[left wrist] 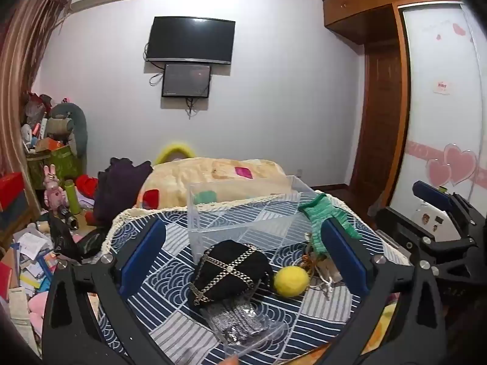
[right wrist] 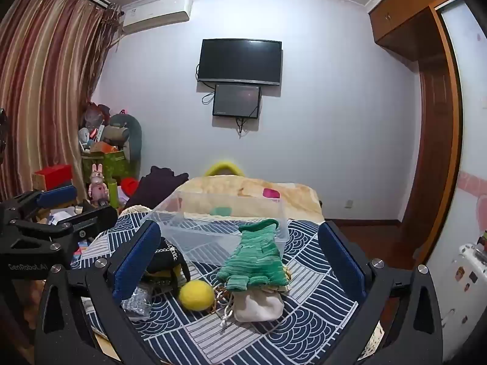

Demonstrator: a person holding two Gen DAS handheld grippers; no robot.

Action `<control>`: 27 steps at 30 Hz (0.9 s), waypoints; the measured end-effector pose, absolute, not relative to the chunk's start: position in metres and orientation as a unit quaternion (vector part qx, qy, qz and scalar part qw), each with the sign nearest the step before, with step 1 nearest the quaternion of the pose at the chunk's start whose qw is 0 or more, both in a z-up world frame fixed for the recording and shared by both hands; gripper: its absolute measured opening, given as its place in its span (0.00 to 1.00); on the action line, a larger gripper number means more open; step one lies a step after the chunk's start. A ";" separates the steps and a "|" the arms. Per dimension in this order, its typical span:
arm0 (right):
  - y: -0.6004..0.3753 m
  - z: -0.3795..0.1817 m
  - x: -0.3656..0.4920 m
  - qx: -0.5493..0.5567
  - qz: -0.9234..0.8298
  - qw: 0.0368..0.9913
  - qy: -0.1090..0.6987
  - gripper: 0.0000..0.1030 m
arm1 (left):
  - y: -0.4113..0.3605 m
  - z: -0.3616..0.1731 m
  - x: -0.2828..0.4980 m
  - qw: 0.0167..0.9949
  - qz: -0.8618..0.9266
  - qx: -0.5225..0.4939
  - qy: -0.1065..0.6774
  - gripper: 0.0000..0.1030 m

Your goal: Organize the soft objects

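1. A quilt (right wrist: 307, 276) with a navy and white wave-and-stripe patchwork and a cream lace edge covers the near surface; behind it lies a pale fleece blanket (left wrist: 213, 179) with coloured patches.
2. One clear plastic bin (left wrist: 243, 210), rectangular and thin-walled, stands on the quilt.
3. One green knitted glove (right wrist: 258, 258), ribbed, lies just in front of the bin, its cuff leaning on the bin's front wall.
4. One cream drawstring pouch (right wrist: 258, 305) pokes out from under the glove's fingers.
5. One yellow felt ball (right wrist: 196, 296), round and fuzzy, sits just left of the pouch.
6. One black bag (left wrist: 231, 270), soft and crossed by metal chains, sits left of the ball, in front of the bin.
7. One silver glittery item (left wrist: 240, 322) in a clear wrapper lies nearest the left camera; its kind is hard to make out.
8. A tangle of cord and brown strands between ball and pouch cannot be identified.
9. The left gripper (left wrist: 243, 258) is spread wide around the bag and ball, pinching nothing.
10. The right gripper (right wrist: 240, 267) is spread wide either side of the glove and pouch, touching neither.
11. The right finger (right wrist: 134, 261) hides part of the bag.
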State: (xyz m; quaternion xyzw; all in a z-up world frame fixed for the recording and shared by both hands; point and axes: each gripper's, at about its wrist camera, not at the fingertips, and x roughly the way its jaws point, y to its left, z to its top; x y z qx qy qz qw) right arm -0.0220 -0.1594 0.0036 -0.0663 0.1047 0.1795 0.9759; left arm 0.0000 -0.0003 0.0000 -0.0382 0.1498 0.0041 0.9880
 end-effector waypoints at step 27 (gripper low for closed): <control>-0.168 0.007 -0.022 -0.043 0.172 0.979 0.104 1.00 | 0.001 0.004 -0.008 0.990 -0.008 -0.057 0.129 1.00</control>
